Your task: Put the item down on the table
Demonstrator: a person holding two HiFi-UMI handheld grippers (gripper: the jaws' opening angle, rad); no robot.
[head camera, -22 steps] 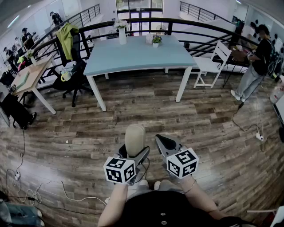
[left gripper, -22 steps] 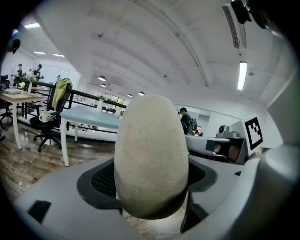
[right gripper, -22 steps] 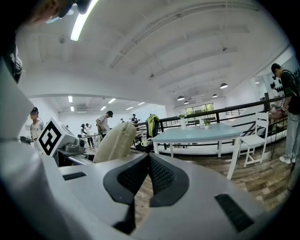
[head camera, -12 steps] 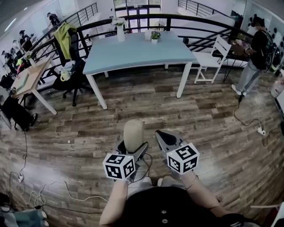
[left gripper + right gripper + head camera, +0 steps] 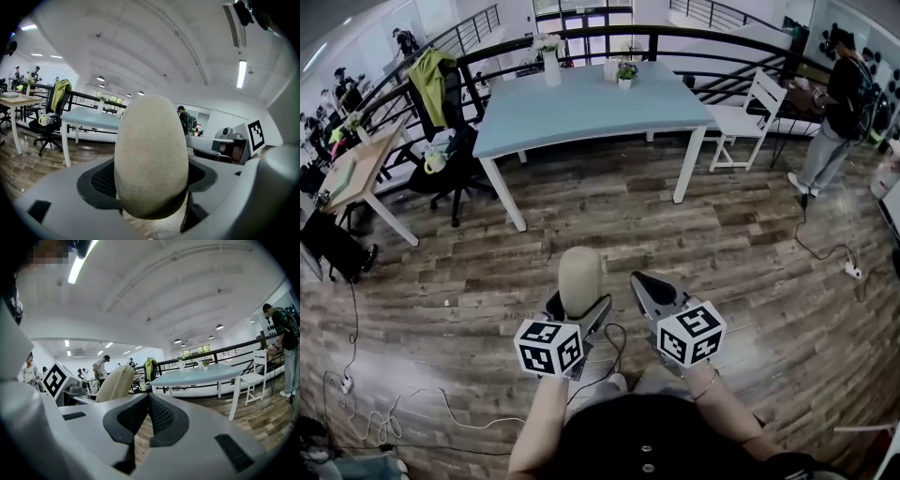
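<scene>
My left gripper [image 5: 578,305] is shut on a beige egg-shaped item [image 5: 580,279] that stands upright out of its jaws; in the left gripper view the beige item [image 5: 151,157] fills the middle, wedged between the black pads. Just to its right, my right gripper [image 5: 645,284] is shut with nothing in it, its black pads meeting in the right gripper view [image 5: 147,416]. Both are held over the wooden floor. The light-blue table [image 5: 591,103] stands well ahead, with a white vase [image 5: 549,67] and a small potted plant [image 5: 625,75] at its far edge.
A white chair [image 5: 750,112] stands right of the table and a black office chair [image 5: 455,150] with a green jacket left of it. A wooden desk [image 5: 356,169] is at far left. A person [image 5: 836,103] stands at the right. Cables [image 5: 384,412] trail on the floor.
The table and room have slid slightly downward and nearer in the head view. Both grippers keep the same places beside each other, the left still on the beige item.
</scene>
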